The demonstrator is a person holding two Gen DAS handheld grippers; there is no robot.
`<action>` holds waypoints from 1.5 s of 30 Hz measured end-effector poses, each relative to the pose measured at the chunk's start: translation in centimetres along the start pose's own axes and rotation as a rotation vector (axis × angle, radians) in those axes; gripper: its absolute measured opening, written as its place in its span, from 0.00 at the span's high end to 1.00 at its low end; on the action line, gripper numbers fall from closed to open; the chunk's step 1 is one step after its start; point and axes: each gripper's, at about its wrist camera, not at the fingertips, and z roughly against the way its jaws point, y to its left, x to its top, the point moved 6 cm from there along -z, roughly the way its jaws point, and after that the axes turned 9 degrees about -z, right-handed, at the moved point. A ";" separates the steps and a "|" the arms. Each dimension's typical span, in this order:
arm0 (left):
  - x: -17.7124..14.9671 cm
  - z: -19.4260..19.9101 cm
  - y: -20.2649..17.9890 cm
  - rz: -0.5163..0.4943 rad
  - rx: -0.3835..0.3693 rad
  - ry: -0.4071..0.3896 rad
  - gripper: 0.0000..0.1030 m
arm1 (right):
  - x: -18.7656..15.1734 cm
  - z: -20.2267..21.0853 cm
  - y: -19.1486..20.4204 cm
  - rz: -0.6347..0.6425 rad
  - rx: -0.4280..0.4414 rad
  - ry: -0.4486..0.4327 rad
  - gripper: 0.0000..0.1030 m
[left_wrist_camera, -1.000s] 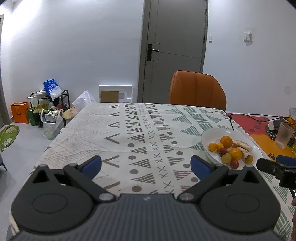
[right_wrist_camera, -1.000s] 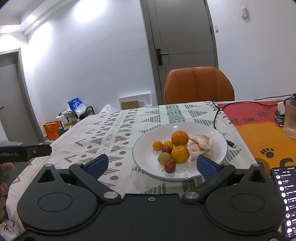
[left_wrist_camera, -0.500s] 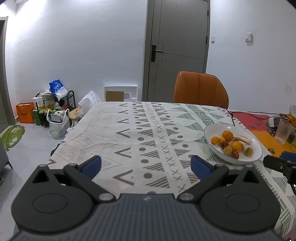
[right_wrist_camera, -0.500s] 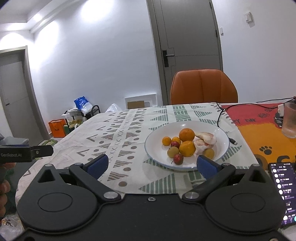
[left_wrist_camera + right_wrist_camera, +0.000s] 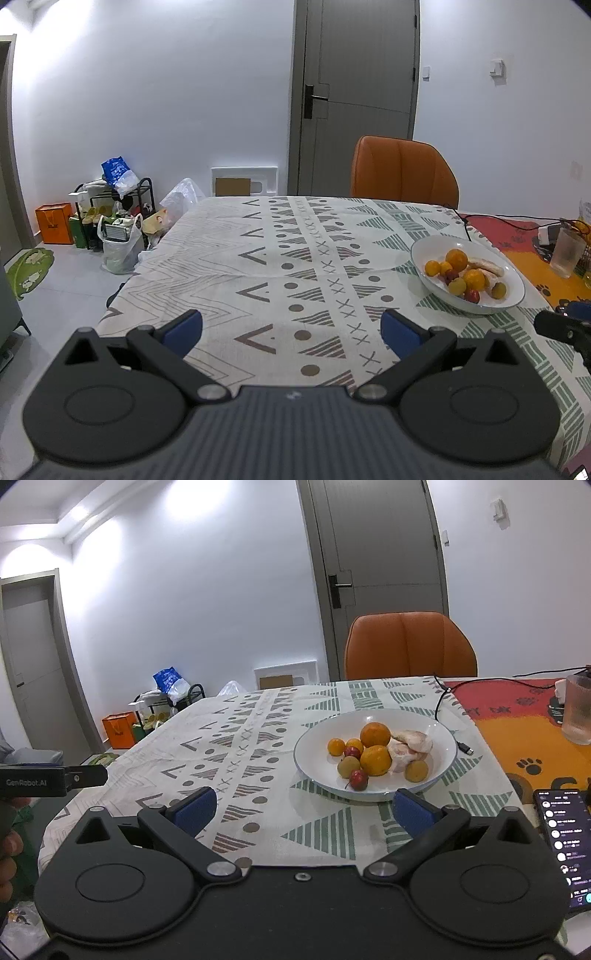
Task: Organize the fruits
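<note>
Fruits gathered on a white plate (image 5: 375,794) just ahead of the right tool (image 5: 303,806), likely the sorting point; both tools hang over the surface's (image 5: 280,258) near edge, jaws spread wide, empty, touching nothing; the plate lies ahead-right of the left tool (image 5: 291,328)

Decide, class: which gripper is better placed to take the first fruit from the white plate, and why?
Right. The right gripper faces the plate almost head-on, jaws open, fruit just beyond them. The left gripper points at bare tablecloth; the plate sits well off to its right side.
</note>
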 end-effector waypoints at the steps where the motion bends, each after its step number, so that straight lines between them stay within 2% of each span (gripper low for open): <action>1: 0.0 0.0 -0.1 -0.001 -0.001 0.000 0.01 | 0.0 -0.1 0.0 0.000 0.000 0.002 0.00; 45: -0.7 -0.8 -0.4 -0.012 -0.009 0.021 0.01 | -0.2 -0.6 -0.2 -0.004 -0.001 0.012 0.00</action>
